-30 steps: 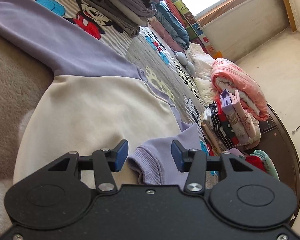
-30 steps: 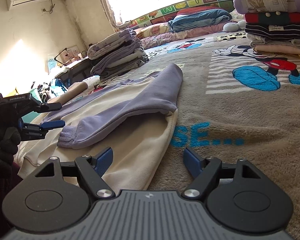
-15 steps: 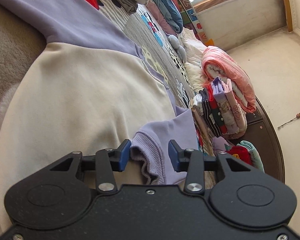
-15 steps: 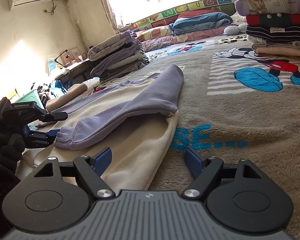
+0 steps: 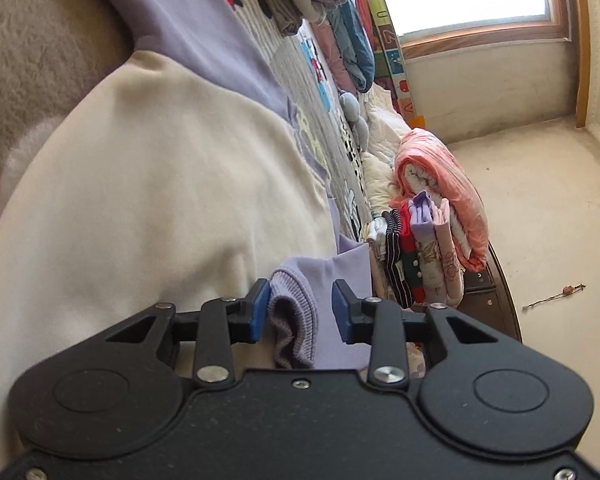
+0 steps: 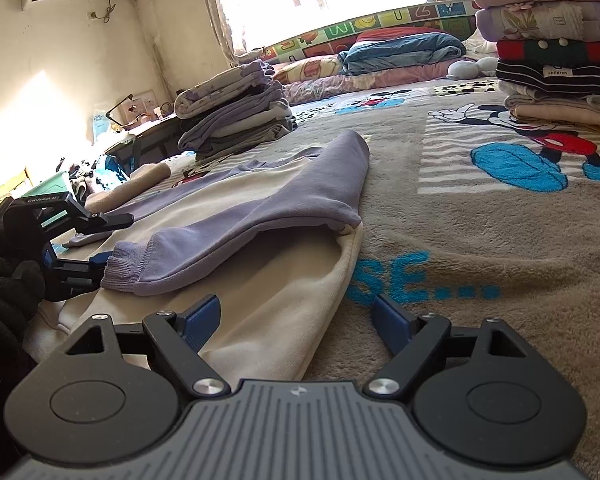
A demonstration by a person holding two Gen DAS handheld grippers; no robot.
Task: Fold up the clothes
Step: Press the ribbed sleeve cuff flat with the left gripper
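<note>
Cartoon-print blanket (image 6: 480, 216) as work surface, folded stacks (image 6: 236, 116) kept at edges. Cream-and-lilac sweatshirt (image 6: 260, 280) spread flat mid-bed, sleeve laid across body. Left gripper (image 5: 300, 308) fingers apart, straddling ribbed cuff (image 5: 296, 312), likely readying pinch. Right gripper (image 6: 296, 320) wide apart, idle over hem.

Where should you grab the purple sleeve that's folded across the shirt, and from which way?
Take the purple sleeve by its ribbed cuff. It is the thick, bunched free end lying loose on the cream shirt body, so it should lift easily. Come from the cuff's open end, as the left tool does, fingers open on either side.
</note>
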